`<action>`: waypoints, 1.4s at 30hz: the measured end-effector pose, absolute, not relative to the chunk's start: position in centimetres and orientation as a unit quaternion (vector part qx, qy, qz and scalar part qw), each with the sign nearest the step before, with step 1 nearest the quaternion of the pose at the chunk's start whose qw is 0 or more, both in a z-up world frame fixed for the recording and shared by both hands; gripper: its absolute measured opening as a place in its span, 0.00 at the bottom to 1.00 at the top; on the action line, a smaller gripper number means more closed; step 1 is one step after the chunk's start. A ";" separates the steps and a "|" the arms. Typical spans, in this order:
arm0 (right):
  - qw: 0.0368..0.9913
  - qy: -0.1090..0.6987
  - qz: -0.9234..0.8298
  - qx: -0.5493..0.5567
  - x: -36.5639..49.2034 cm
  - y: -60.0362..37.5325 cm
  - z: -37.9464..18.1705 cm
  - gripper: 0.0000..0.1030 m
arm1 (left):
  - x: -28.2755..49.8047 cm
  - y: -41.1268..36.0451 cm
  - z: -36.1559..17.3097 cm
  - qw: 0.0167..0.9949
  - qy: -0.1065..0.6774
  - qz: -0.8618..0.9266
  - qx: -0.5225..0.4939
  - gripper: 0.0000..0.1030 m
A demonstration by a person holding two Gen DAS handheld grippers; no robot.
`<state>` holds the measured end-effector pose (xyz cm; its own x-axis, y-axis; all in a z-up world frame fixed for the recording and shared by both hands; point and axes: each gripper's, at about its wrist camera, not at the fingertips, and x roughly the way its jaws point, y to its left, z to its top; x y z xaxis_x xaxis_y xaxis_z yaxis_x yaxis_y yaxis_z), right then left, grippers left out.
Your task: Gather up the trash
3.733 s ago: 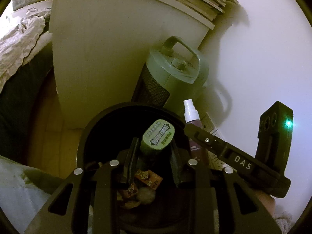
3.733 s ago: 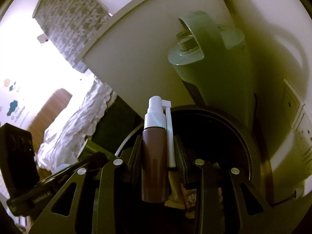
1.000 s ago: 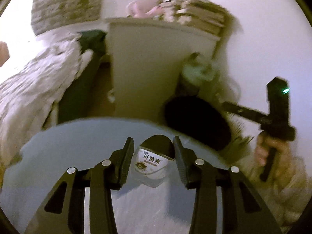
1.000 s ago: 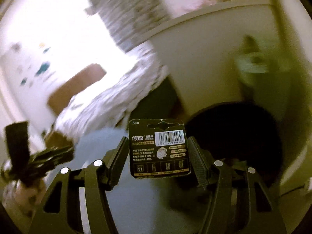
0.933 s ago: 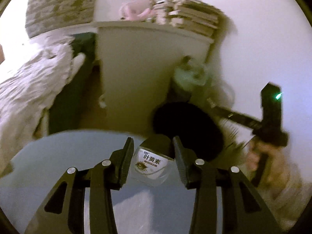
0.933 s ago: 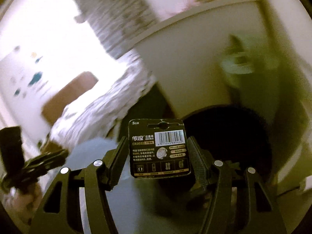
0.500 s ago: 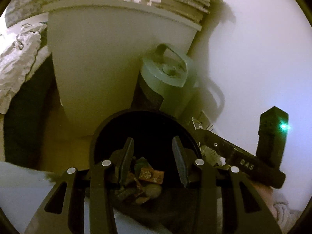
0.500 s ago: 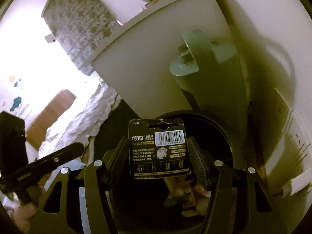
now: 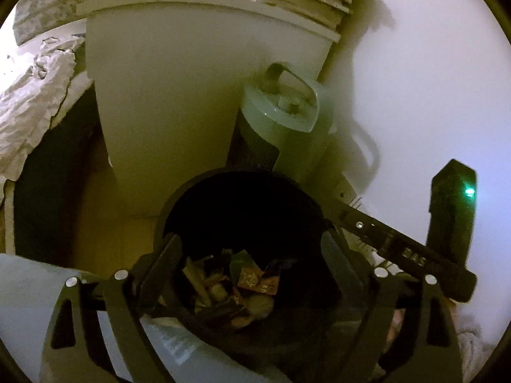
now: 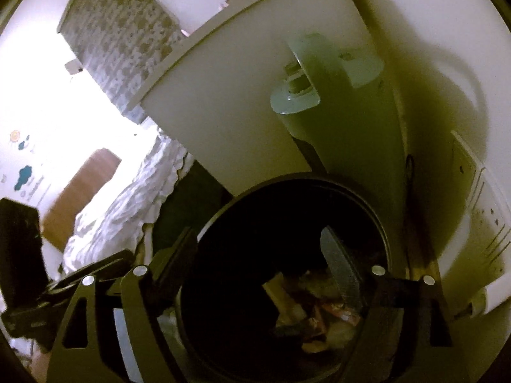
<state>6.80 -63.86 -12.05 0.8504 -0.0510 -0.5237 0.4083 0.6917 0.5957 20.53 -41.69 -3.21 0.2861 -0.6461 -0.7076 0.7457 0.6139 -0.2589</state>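
A round black trash bin (image 9: 191,191) stands on the floor; its rim also shows in the right wrist view (image 10: 287,180). Several wrappers and packets of trash (image 9: 242,284) lie at its bottom, also seen in the right wrist view (image 10: 319,316). My left gripper (image 9: 252,255) hangs above the bin mouth, wide open and empty. My right gripper (image 10: 258,255) hangs above the bin too, wide open and empty; its body (image 9: 399,252) shows at the right of the left wrist view.
A pale green tower heater (image 9: 281,127) with a handle stands behind the bin against the wall. A white cabinet (image 9: 179,95) with stacked books on top is behind it. A bed (image 9: 28,95) lies left. Wall sockets (image 10: 479,191) are right of the bin.
My right gripper has opened and the battery card it held is gone from its jaws. My left gripper has opened wider. Both stay above the bin.
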 end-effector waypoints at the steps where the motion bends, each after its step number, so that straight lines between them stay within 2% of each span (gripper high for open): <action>1: 0.887 0.240 -0.131 0.373 6.8 -63.7 -12.0 0.78 | 20.4 -41.3 -3.1 0.801 0.409 -0.434 0.059 0.87; 7: 0.886 0.252 -0.134 0.366 7.4 -62.8 -12.2 0.79 | 17.9 -36.6 -1.5 0.816 0.392 -0.424 0.027 0.95; 16: 0.904 0.263 -0.113 0.317 8.3 -58.6 -11.5 0.79 | 12.6 -22.9 0.1 0.886 0.361 -0.293 0.012 0.95; 19: 0.931 0.231 -0.098 0.266 7.2 -55.2 -9.2 0.79 | 10.7 -17.3 0.0 0.914 0.353 -0.198 0.022 0.95; 20: 0.944 0.214 -0.089 0.233 6.5 -53.1 -8.0 0.82 | 10.1 -15.3 -0.1 0.922 0.351 -0.165 0.019 0.95; 21: 0.954 0.199 -0.080 0.208 5.8 -51.3 -7.0 0.92 | 9.5 -13.3 -0.2 0.928 0.349 -0.133 0.014 0.95; 22: 0.964 0.179 -0.069 0.186 5.1 -49.6 -6.1 0.95 | 8.7 -10.9 -0.4 0.934 0.343 -0.095 0.004 0.95; 23: 0.975 0.148 -0.050 0.159 4.0 -46.8 -4.8 0.95 | 8.2 -9.3 -0.5 0.938 0.339 -0.069 -0.005 0.95; 27: 0.989 0.112 0.014 0.095 2.5 -38.6 -2.3 0.95 | 6.7 -3.8 -1.8 0.935 0.350 0.046 -0.033 0.95; 30: 0.986 0.135 0.071 0.064 3.0 -32.5 -1.9 0.95 | 6.3 -1.8 -2.5 0.929 0.357 0.067 -0.063 0.95; 35: 0.975 0.178 0.109 0.074 3.5 -26.5 -3.1 0.95 | 5.5 -0.6 -2.3 0.932 0.347 0.078 -0.075 0.95; 42: 0.981 0.168 0.093 0.036 2.1 -22.7 -2.8 0.95 | 4.3 -0.5 -3.1 0.928 0.355 0.073 -0.087 0.95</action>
<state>2.12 -22.71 -2.75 0.9260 0.1947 -0.3234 -0.1704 0.9801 0.1021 4.33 -0.51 -3.10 0.7377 0.0737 -0.6711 -0.1969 0.9743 -0.1094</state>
